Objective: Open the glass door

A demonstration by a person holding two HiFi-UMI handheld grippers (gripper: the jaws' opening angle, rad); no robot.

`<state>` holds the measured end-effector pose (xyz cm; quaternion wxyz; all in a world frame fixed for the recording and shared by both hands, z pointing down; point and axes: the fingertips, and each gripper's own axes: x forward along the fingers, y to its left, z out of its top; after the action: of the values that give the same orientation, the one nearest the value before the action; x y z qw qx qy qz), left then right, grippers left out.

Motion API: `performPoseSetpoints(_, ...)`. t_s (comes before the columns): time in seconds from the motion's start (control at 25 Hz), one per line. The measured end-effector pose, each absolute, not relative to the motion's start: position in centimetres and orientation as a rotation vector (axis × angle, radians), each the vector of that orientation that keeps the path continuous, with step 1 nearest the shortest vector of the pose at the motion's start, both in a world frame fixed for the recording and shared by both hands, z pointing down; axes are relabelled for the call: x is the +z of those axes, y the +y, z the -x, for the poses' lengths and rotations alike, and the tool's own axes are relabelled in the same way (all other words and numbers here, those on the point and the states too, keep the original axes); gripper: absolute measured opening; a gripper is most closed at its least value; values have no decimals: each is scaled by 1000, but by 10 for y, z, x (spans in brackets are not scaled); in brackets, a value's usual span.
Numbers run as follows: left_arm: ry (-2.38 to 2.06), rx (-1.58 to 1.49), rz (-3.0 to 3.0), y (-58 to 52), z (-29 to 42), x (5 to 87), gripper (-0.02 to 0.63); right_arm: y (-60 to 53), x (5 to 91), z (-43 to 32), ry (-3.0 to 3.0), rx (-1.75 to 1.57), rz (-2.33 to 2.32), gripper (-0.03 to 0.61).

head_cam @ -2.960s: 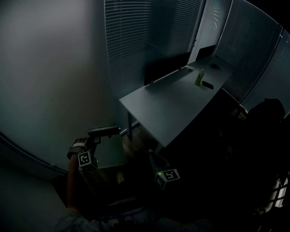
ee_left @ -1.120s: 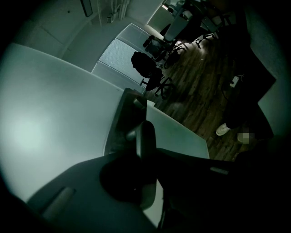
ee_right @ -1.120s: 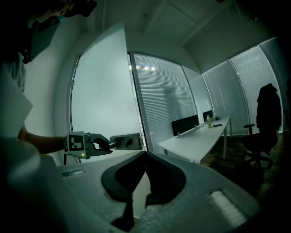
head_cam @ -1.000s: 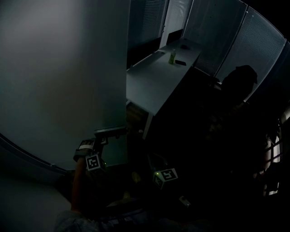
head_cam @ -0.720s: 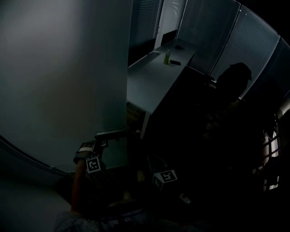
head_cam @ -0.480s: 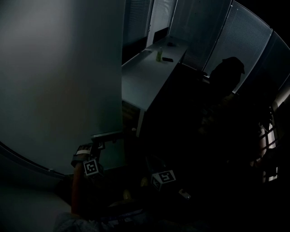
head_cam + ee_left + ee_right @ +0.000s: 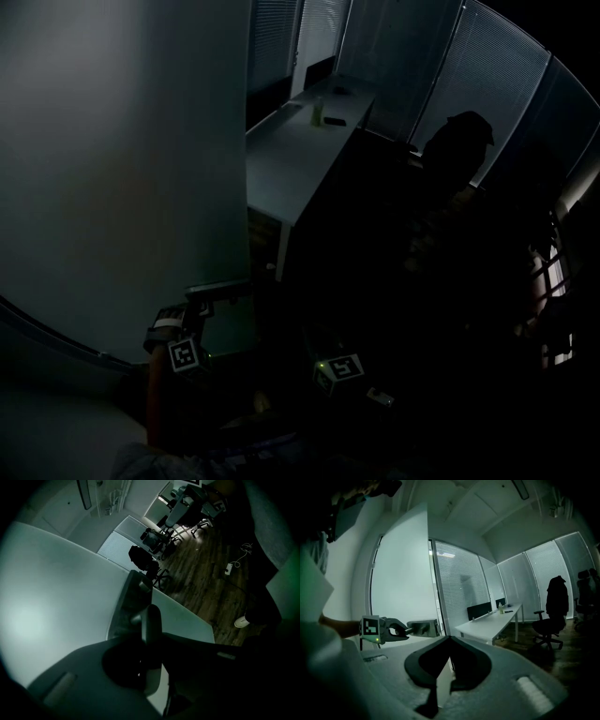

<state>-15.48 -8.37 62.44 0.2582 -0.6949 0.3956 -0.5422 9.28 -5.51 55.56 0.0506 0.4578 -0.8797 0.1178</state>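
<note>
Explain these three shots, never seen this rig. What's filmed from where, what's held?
No robot here: a person carries a two-jaw gripper in each hand. The head view is from a camera on the person's head, looking down; each gripper view is from a camera riding on that gripper, looking along its jaws. The left gripper is closed on the door handle of the frosted glass door. The right gripper is shut and holds nothing. Beyond the door stands a white desk with a small bottle on it. The room is dim, so finer detail is unclear.
</note>
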Motion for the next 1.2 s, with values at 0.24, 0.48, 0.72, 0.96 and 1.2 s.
performPoseSetpoints(0.24, 1044, -1451, 1892, -65, 152, 626, 86, -37, 557, -88, -2680, 357, -1391, 2)
performPoseSetpoints(0.48, 1013, -1426, 1891, -57, 150, 623, 86, -28, 558, -88, -2664, 383, -1406, 2)
performPoseSetpoints(0.72, 963, -1411, 1883, -36, 147, 622, 78, -4, 554, -81, -2672, 378, -1391, 2)
performPoseSetpoints(0.96, 955, -1405, 1878, -22, 147, 624, 75, 24, 563, -83, -2646, 380, -1399, 2)
performPoseSetpoints(1.2, 932, -1389, 1873, -7, 142, 622, 72, 46, 566, -90, -2625, 392, -1429, 2)
